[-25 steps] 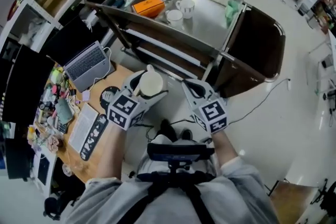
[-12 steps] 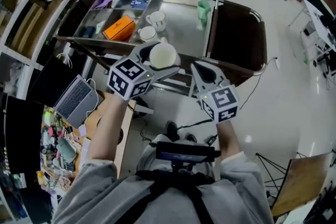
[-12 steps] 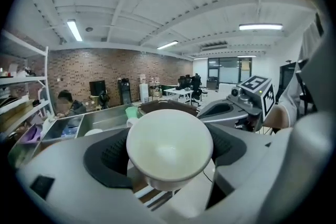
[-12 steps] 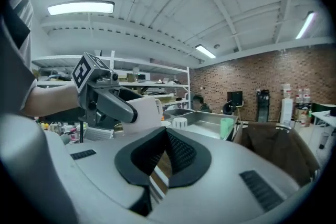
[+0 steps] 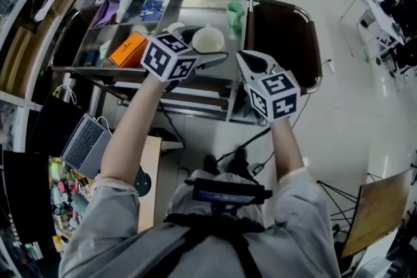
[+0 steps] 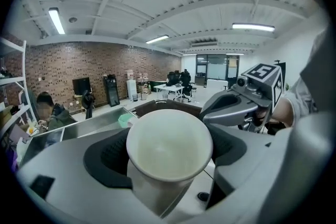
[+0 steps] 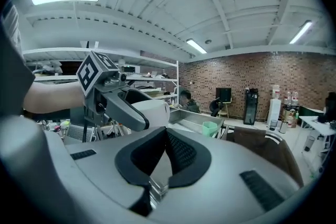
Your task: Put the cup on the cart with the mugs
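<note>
The stainless steel cart tray point(image 5: 202, 8) lies open from above, with bare metal across its middle and right part. On its left, a flat orange box point(image 5: 127, 49) fills one compartment and blue and purple packets point(image 5: 151, 8) fill those behind it. A white mug point(image 5: 173, 28) shows just beside the box. A small green plastic cup point(image 5: 236, 12) stands near the right rim. A dark brown chair point(image 5: 287, 36) stands just beside the cart's right end, and the pale floor point(image 5: 352, 114) beyond it is open.
</note>
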The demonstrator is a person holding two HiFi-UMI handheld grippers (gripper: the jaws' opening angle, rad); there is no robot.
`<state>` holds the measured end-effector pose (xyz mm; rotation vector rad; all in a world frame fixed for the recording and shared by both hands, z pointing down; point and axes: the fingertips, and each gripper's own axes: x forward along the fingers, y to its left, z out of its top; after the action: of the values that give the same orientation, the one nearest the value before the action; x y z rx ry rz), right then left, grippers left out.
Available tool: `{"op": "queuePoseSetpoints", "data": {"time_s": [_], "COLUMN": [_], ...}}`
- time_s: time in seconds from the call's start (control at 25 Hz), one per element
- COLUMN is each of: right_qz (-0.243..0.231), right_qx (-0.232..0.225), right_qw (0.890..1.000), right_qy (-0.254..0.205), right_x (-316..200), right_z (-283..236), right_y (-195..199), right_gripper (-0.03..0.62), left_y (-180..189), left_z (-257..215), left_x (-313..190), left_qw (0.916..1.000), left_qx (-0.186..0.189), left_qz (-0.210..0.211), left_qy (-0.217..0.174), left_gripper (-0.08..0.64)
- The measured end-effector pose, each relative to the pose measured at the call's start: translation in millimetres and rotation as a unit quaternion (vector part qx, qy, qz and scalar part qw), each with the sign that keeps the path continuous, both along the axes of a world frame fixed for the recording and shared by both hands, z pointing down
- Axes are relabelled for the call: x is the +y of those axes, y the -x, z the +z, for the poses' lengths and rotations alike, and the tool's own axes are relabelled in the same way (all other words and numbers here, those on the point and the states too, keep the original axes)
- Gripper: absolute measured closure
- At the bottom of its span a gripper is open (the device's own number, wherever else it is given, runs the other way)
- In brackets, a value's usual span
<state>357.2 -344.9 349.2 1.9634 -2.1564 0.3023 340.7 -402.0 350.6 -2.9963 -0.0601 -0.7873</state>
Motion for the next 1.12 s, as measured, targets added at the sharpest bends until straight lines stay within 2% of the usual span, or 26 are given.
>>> {"op": "queuePoseSetpoints", "data": {"time_s": [0.16, 0.48, 0.68, 1.12], "right_qz": [-0.011, -0.029, -0.036, -0.039], "right_qx": [0.001, -0.012, -0.017, -0.027], "right_qw": [1.0, 0.999, 0.999, 0.998], "right_qy": [0.018, 0.03, 0.034, 0.043], "right_x": [-16.3, -37.4, -42.7, -42.6], "right_z": [5.1, 21.3, 26.7, 36.8], "right_y": [-14.9, -42.7, -49.5, -63.6], "right_gripper": [0.594, 0.594, 0.594, 0.594], "left_y": [-21.6, -54.0, -62.0, -74.4], "left_z": [24.3, 72.6, 89.2, 125.7], "left_x": [-19.8, -41.8, -47.6, -54.7], "left_qw": [0.9995, 0.9975, 0.9969, 0.9938], "left_qx": [-0.029, -0.056, -0.057, -0.087], "left_qz": [0.01, 0.033, 0.038, 0.056], "left_qy": [0.011, 0.028, 0.039, 0.041], "left_gripper": [0.13, 0.13, 0.13, 0.13]}}
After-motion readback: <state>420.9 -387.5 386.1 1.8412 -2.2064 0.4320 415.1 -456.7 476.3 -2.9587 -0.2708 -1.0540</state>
